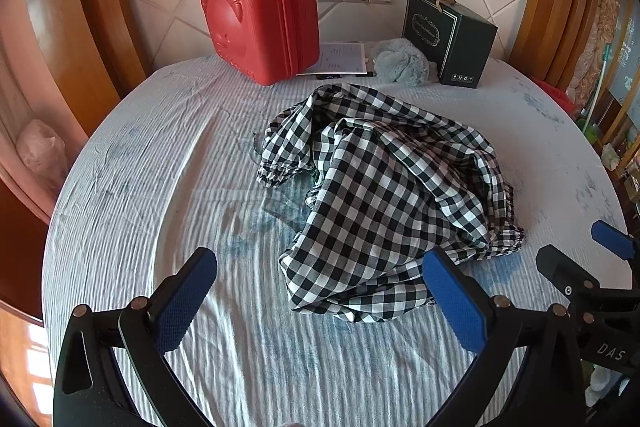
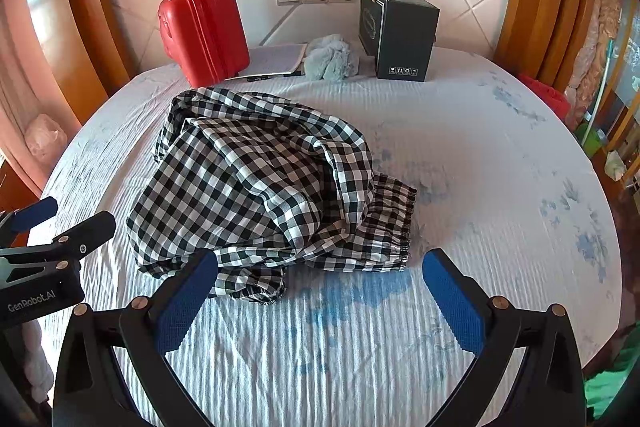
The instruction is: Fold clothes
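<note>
The garment (image 1: 384, 195) is a black-and-white checked piece, lying crumpled in a heap near the middle of the bed (image 1: 160, 155), nothing spread or folded yet. From my left gripper (image 1: 320, 291) it lies ahead and to the right, its near hem just past the right fingertip. From my right gripper (image 2: 320, 287) it lies ahead and to the left, a gathered cuff just beyond the left fingertip. I judge the heap's long axis runs roughly from near to far, slanting, so it sits between my two tools with neither clearly closer. Both pairs of jaws stand wide apart, holding nothing. Behind the heap are a red case (image 1: 262, 27), papers (image 1: 342, 58), a fluffy toy (image 1: 400, 61) and a dark box (image 1: 450, 37), well apart from it.
</note>
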### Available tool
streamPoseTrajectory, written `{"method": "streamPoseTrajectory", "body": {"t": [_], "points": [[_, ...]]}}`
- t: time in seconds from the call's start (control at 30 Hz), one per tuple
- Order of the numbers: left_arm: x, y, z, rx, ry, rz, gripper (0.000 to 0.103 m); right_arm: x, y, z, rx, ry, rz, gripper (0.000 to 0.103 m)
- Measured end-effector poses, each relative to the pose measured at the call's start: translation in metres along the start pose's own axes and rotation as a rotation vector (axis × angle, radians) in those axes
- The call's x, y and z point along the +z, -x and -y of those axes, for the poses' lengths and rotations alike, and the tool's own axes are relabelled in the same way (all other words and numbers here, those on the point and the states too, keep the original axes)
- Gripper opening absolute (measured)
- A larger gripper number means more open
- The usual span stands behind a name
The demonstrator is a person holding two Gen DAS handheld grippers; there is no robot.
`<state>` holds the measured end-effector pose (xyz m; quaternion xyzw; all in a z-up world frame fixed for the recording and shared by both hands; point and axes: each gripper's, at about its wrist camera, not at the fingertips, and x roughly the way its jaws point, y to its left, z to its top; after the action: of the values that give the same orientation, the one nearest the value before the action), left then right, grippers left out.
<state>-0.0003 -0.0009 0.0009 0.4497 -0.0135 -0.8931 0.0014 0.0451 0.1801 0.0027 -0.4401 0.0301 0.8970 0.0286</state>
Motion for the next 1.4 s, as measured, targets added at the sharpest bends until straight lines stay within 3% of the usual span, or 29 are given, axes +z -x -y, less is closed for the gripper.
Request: {"method": "streamPoseTrajectory", "body": {"t": [0.5, 1.4], "points": [[0.003, -0.002, -0.014, -0.014, 0.033, -0.021, 0.103, 0.001, 0.007, -0.001, 0.033, 0.006, -0.005, 0.103], [0.005, -0.010, -0.019, -0.035, 0.024, -0.056, 0.103, -0.002, -0.004, 0.001, 0.001, -0.002, -0.008, 0.103]]}}
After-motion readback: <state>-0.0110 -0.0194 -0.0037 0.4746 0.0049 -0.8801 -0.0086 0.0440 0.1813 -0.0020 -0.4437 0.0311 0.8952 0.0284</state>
